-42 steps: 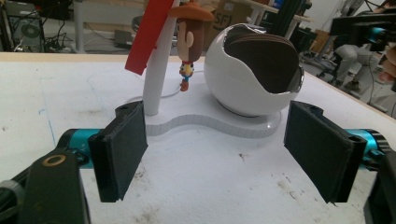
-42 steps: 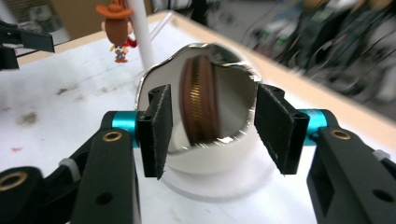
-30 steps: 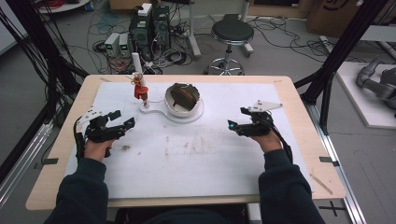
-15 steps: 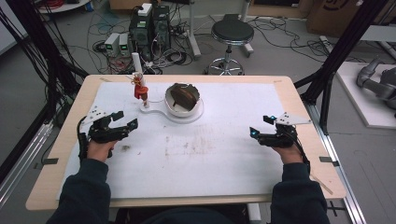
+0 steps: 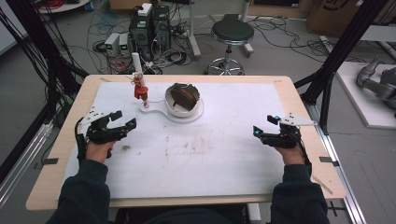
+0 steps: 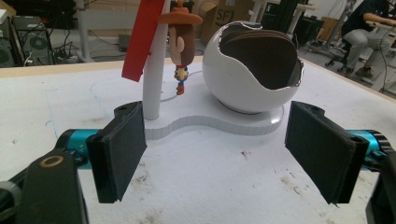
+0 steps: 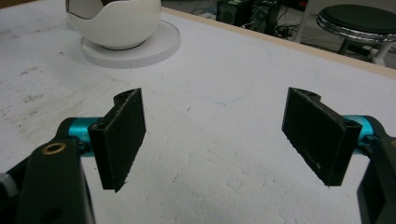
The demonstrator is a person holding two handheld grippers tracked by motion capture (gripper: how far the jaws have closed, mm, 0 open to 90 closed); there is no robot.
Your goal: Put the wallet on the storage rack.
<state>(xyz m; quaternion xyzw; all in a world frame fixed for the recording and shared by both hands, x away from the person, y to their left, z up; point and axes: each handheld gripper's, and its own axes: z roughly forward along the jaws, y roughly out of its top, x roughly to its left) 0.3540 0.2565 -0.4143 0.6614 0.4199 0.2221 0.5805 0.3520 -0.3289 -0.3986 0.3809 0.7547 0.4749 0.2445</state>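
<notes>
Both my grippers rest low over the white bench (image 5: pixel 224 158), jaws spread wide and empty.

My left gripper (image 5: pixel 120 122) sits at the left edge, facing the white stand (image 6: pixel 210 125) with its cracked-egg bowl (image 6: pixel 254 70) and the post (image 6: pixel 156 70) from which a small cowboy figure (image 6: pixel 181 42) hangs. My right gripper (image 5: pixel 262 127) sits well apart at the right, with the bowl far off.
</notes>
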